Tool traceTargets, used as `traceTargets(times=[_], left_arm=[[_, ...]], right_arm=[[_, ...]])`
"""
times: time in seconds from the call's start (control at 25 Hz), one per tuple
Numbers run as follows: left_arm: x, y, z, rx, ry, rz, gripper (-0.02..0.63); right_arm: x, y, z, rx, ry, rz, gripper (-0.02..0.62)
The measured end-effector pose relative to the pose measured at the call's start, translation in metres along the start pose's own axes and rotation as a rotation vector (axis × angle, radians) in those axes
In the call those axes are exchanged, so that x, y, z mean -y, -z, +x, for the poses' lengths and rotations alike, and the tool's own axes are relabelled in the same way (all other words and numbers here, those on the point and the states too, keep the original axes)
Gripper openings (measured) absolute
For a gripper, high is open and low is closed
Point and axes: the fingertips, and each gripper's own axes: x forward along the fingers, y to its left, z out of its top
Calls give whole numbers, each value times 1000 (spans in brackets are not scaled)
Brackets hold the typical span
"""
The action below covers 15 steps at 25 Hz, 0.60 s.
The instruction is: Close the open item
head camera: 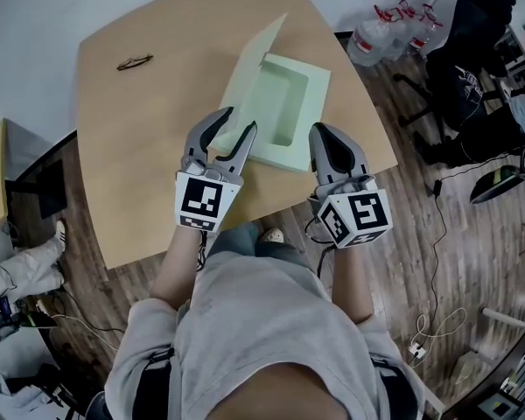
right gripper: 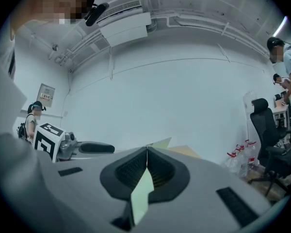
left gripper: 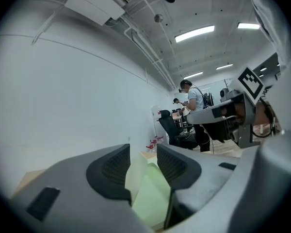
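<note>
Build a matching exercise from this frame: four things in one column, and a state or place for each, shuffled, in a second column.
Things:
1. left gripper
2. right gripper
3. lid
4. bottles

States or places:
A. on the floor
B. jaws closed on the edge of the box
C. jaws apart
D. raised open

Pairs: 1-C, 2-B, 3-D, 4-A

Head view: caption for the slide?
Open pale-green box on wooden table; left gripper open at its lid, right gripper at its right edge.
</note>
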Motion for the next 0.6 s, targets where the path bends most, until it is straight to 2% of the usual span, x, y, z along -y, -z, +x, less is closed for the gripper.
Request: traceTargets(times=[0.32,0.36,0.44,0.52,0.6], left_arm=[[-12,18,5,-24,4,-18,152],[-11,20,6,-24,11,-25,144],[-10,22,7,-22,16,-33,86],[-9,24,8,-25,10,-6,77],[-6,25,10,-38,5,59,60]], right_arm=[[0,-3,18,-7,22,7,9],[1,-2,18,-9,29,8,9],[2,-1,18,-12,42,9,9],[3,0,17,-13,56,10,9],[5,1,14,-12,73,12,9]])
